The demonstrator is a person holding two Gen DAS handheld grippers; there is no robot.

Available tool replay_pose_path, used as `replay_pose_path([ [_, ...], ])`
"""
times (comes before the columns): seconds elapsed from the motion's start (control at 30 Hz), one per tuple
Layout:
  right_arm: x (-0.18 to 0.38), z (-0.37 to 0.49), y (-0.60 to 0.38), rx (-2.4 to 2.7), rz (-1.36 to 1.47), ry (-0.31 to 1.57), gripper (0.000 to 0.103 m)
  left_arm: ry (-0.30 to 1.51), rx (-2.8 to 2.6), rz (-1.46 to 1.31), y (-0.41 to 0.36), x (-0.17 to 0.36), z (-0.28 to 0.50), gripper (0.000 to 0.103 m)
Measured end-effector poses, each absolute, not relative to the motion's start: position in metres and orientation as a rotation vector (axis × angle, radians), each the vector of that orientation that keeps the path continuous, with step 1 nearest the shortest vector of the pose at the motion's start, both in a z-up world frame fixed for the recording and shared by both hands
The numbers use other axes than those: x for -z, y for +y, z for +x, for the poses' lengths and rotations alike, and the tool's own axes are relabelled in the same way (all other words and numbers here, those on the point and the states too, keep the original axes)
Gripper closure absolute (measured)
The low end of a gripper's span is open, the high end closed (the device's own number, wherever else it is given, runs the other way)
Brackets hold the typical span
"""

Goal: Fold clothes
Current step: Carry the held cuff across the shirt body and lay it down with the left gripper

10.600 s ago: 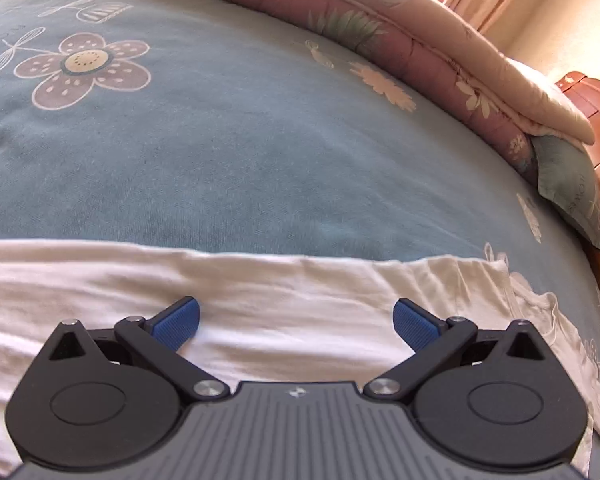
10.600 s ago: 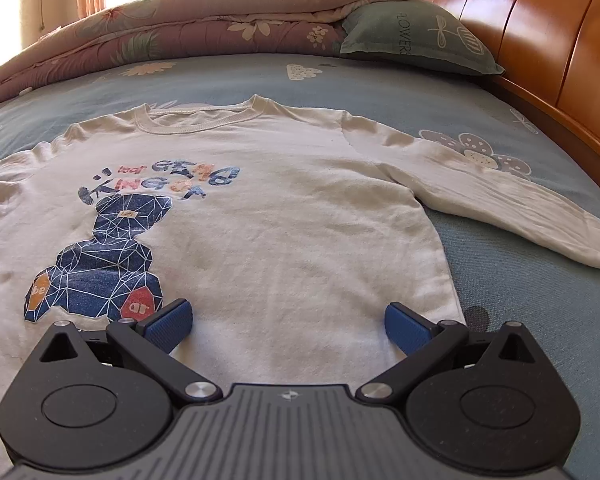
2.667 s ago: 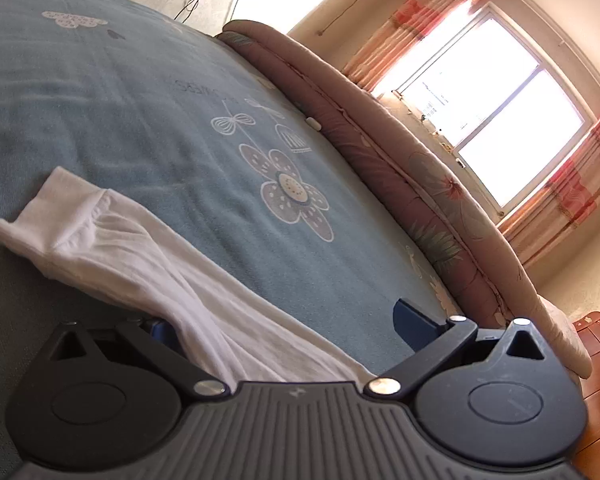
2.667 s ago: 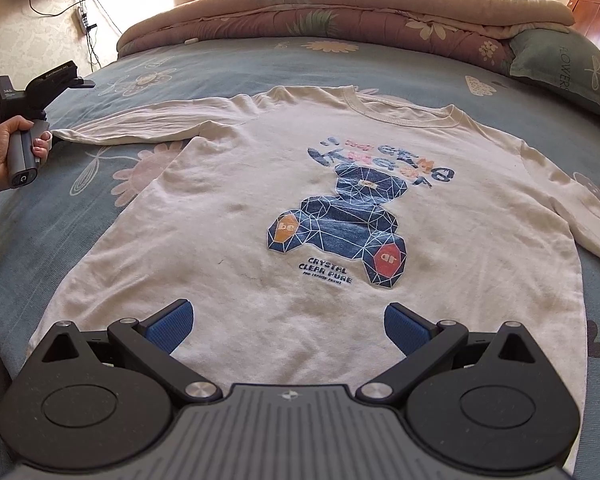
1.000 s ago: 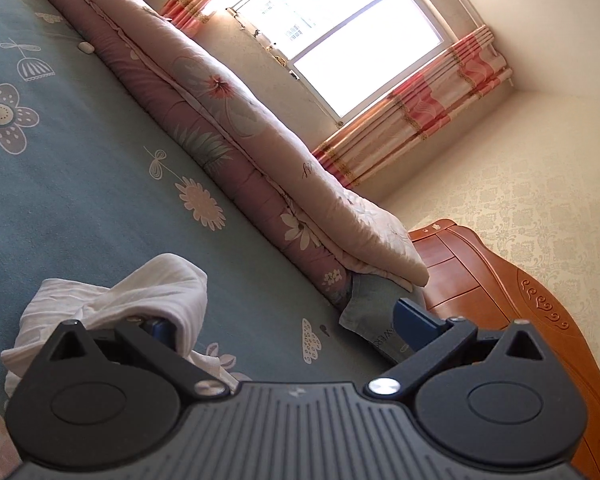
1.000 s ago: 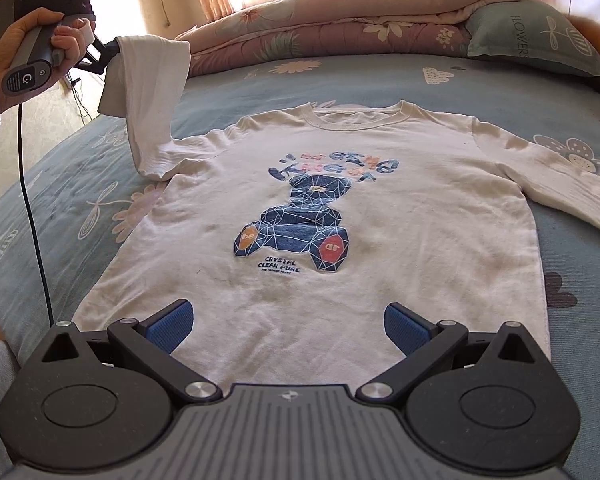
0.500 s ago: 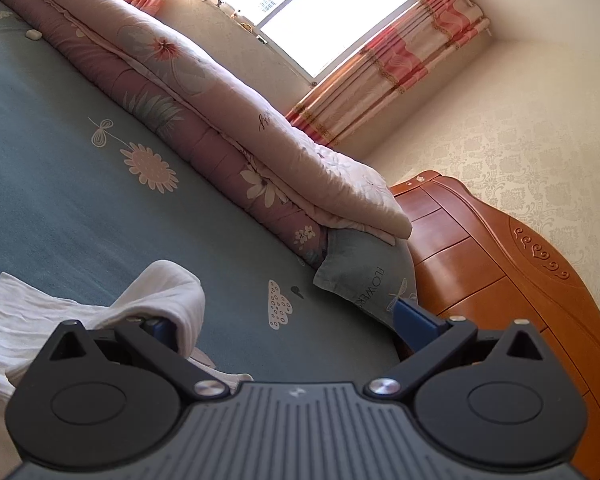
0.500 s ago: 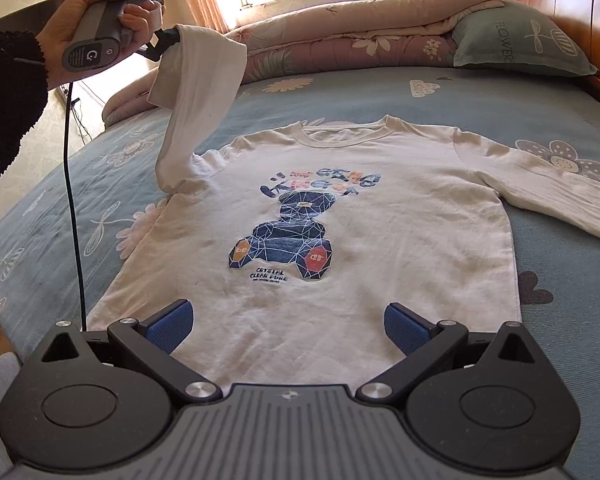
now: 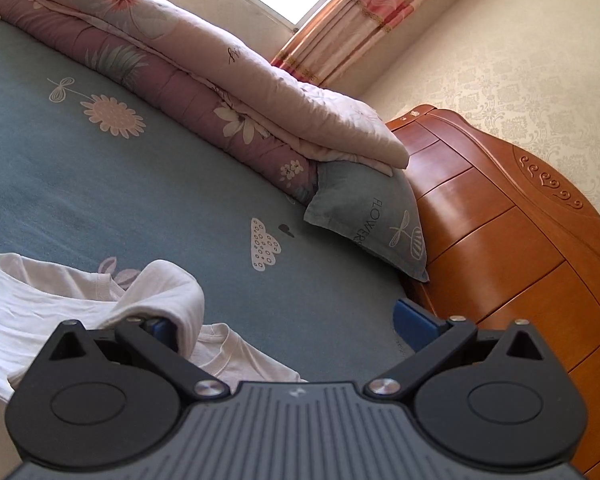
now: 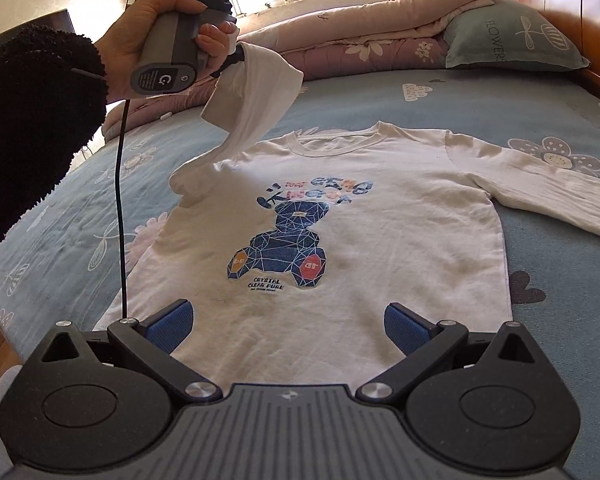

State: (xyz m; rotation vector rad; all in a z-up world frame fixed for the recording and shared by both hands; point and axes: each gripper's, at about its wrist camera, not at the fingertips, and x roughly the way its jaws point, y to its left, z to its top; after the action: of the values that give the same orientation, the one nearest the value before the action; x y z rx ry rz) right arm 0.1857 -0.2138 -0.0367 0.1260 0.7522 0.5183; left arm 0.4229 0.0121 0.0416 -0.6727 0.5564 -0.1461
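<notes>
One sleeve [image 10: 256, 92] of the shirt [image 10: 340, 240] hangs lifted over the collar side, draped on one finger of the left gripper [image 9: 284, 320], whose jaws stand wide apart, so it is hooked rather than pinched. Across the bed [image 10: 460, 96] the shirt lies flat, print up, its other sleeve [image 10: 540, 184] stretched out. At the hem, the right gripper [image 10: 288, 322] hovers spread and empty. Folding the sleeve inward looks underway; next it wants laying across the chest.
</notes>
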Motion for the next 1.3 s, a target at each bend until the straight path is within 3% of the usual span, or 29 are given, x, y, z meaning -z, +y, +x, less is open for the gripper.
replay_pose_path([
  [0.37, 0.039, 0.187, -0.22, -0.501, 0.137, 0.759, 0.0, 0.735, 0.197, -0.548, -0.032, 0.017, 0.44, 0.001],
  [0.7, 0.04, 0.188, -0.221, -0.495, 0.135, 0.766, 0.0, 0.977, 0.376, -0.045, -0.102, 0.064, 0.434, 0.001],
  [1.07, 0.036, 0.187, -0.22, -0.503, 0.134, 0.756, 0.0, 0.968, 0.477, -0.496, -0.03, 0.06, 0.4, 0.001],
  [1.3, 0.037, 0.187, -0.221, -0.497, 0.14, 0.758, 0.0, 0.914, 0.355, -0.624, 0.02, 0.066, 0.392, 0.001],
])
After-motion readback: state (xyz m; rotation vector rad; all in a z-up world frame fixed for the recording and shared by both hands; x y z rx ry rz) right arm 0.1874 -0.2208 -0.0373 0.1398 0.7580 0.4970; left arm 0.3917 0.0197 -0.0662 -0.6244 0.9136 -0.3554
